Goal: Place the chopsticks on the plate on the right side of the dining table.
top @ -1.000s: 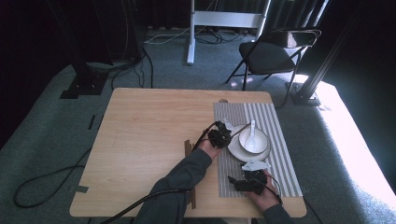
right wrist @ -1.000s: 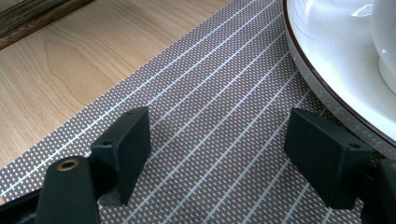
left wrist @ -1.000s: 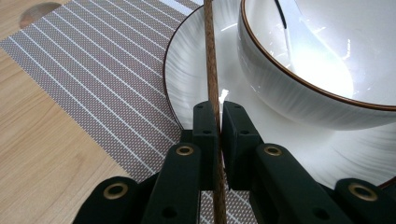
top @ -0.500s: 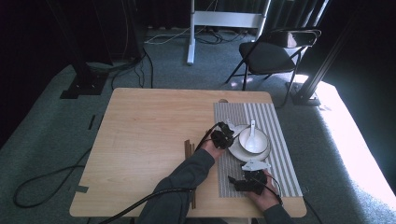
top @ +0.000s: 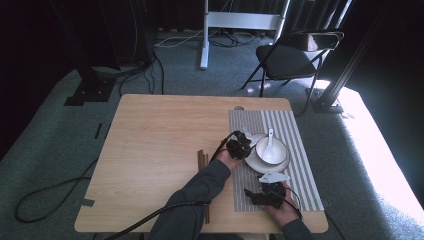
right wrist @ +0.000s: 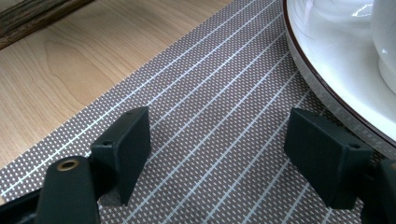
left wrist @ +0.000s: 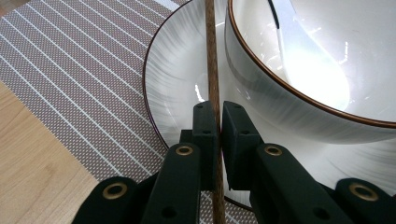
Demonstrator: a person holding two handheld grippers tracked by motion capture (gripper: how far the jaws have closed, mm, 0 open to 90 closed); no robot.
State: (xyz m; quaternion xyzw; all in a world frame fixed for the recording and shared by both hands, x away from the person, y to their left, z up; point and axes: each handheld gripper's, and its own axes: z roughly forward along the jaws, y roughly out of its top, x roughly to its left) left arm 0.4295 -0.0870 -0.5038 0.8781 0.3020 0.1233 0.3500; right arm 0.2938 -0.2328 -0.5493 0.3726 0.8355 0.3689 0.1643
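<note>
We read no writing anywhere. Our left claw (left wrist: pixel 218 122) clamps a slim brown wooden chopstick (left wrist: pixel 212 70) over the white, brown-rimmed plate (left wrist: pixel 175 79) beside the bowl (left wrist: pixel 299 70); our right claw (right wrist: pixel 217 158) gapes above the striped placemat (right wrist: pixel 210 93).

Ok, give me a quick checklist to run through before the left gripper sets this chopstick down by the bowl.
1. Grip: the left gripper is shut on the chopstick, jaws closed tight on its shaft. Ok.
2. Position: the chopstick lies over the plate, right beside the bowl. Ok.
3. Contact with the bowl's wall: too close to judge. Cannot tell.
4. Bowl contents: the white spoon rests inside, away from the chopstick. Ok.
5. Other hand: the right gripper is open over the striped placemat, beside the plate's rim and holding nothing. Ok.
6. Remaining chopsticks on the bare table, left of the placemat: their number is unclear. Cannot tell.
</note>
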